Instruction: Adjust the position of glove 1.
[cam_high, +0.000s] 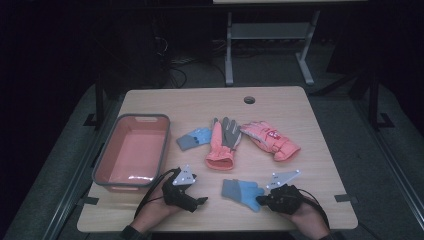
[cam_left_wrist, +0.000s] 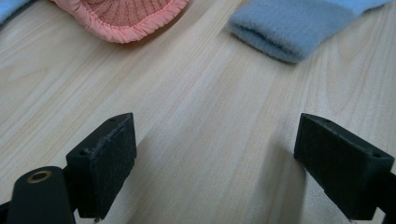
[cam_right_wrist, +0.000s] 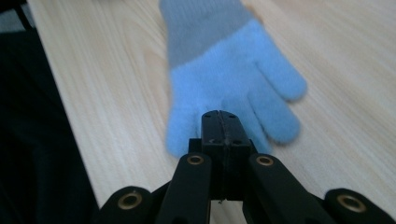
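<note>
right gripper (cam_right_wrist: 219, 122) jaws pinched together at the fingertips of the near blue glove (cam_right_wrist: 229, 79), left gripper (cam_left_wrist: 215, 158) wide over bare table beside it, bin (cam_high: 107, 157) looks empty, all four gloves unsorted.

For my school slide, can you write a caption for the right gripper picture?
Right gripper, jaws closed, at the fingers of a blue glove on the wooden table.
</note>
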